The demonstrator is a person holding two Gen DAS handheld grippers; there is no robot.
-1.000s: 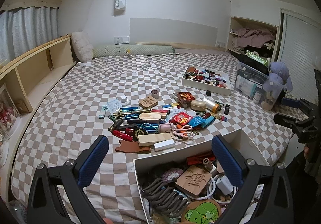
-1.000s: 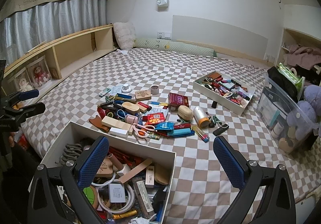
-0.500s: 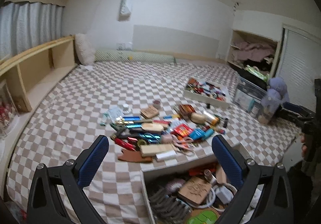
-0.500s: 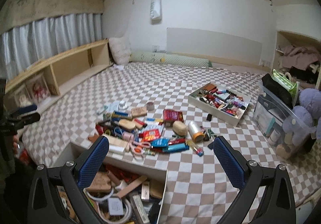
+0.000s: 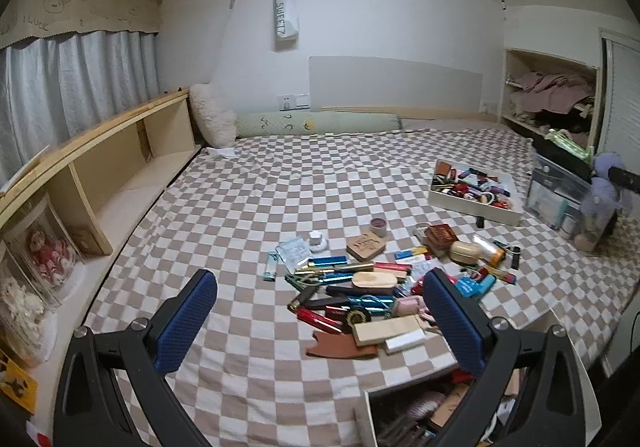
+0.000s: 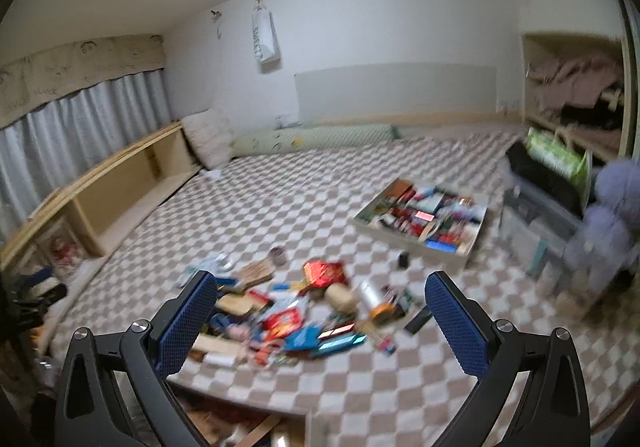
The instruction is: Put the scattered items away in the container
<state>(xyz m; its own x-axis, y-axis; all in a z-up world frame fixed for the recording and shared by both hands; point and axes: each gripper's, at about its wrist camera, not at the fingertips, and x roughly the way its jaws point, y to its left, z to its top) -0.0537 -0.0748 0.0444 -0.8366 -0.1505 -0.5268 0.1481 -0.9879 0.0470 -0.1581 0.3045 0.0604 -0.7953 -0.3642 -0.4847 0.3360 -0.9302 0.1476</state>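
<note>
A pile of scattered small items [image 5: 384,279] lies on the checkered bed: pens, a wooden brush, a red tin, cards, scissors. It also shows, blurred, in the right wrist view [image 6: 296,311]. A white container [image 5: 440,415] full of items sits at the near edge, only its far rim in view [image 6: 240,419]. A second white tray [image 5: 476,191] of items lies farther right [image 6: 424,223]. My left gripper [image 5: 320,323] is open and empty above the bed before the pile. My right gripper [image 6: 322,323] is open and empty above the pile.
A wooden shelf [image 5: 104,167] runs along the left side. A clear storage bin [image 5: 560,191] with a purple plush toy [image 5: 608,183] stands at the right. Pillows [image 5: 316,123] lie against the far wall.
Both grippers have tilted up and pulled back, so the near container has dropped to the bottom edge of both views. The right wrist view is now motion-blurred.
</note>
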